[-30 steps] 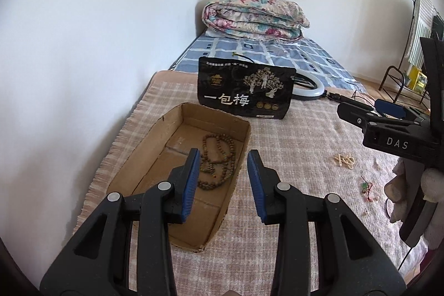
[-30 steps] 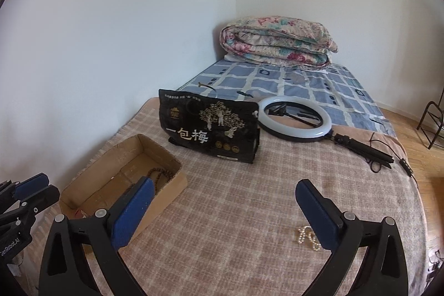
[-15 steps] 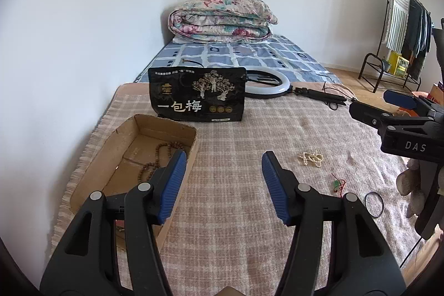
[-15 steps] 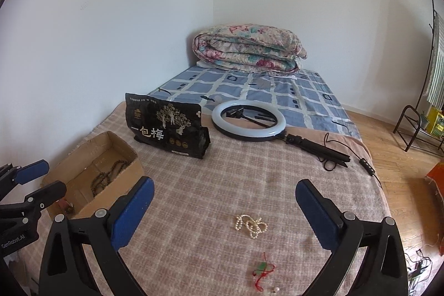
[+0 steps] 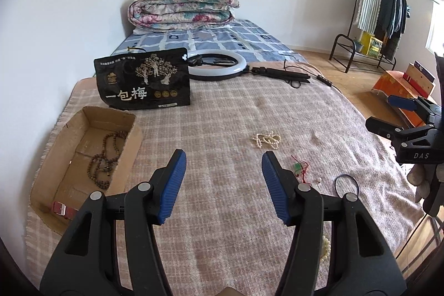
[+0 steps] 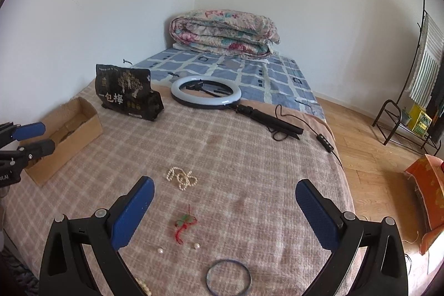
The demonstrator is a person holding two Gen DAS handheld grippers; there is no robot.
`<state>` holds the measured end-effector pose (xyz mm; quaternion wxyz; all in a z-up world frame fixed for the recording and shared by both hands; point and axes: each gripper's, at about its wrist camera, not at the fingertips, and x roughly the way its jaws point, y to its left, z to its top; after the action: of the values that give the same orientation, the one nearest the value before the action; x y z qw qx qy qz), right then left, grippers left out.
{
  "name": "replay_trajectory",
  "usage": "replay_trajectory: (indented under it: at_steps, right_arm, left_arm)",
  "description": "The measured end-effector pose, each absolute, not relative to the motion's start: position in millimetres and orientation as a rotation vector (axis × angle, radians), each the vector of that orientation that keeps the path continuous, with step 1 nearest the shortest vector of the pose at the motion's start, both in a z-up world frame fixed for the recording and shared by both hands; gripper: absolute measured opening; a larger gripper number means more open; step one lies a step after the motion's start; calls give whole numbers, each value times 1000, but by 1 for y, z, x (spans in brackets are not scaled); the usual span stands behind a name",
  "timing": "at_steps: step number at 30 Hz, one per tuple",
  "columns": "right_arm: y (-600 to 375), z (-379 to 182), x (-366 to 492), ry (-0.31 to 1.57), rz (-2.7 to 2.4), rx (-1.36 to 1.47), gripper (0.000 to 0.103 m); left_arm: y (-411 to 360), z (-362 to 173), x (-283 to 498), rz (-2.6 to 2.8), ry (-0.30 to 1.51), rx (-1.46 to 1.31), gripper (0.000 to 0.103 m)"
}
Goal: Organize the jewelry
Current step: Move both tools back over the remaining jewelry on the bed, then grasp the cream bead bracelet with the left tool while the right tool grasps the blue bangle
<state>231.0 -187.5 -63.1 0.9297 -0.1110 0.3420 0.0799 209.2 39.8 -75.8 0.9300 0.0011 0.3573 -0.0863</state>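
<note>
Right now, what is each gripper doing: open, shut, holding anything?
Left gripper: open, empty, jaws have just been opening.
Right gripper: open wide, empty.

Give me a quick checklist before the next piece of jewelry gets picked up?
1. Left gripper empty, fingers apart: ok.
2. Right gripper empty, fingers wide: ok.
3. Cardboard box open, room beside the brown bead necklace: ok.
4. Pearl strand loose on the blanket, nothing on top: ok.
5. Red cord charm tangle-free: cannot tell.
6. Blue bangle fully in view: not ok.
</note>
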Motion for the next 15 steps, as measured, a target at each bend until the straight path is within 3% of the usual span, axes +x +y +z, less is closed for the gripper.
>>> replay_trajectory:
  at_steps: [15]
  right_arm:
    - [-252, -167, 198, 965, 135, -241, 103]
  left_arm:
    - [-27, -150, 174, -384, 930, 47, 58]
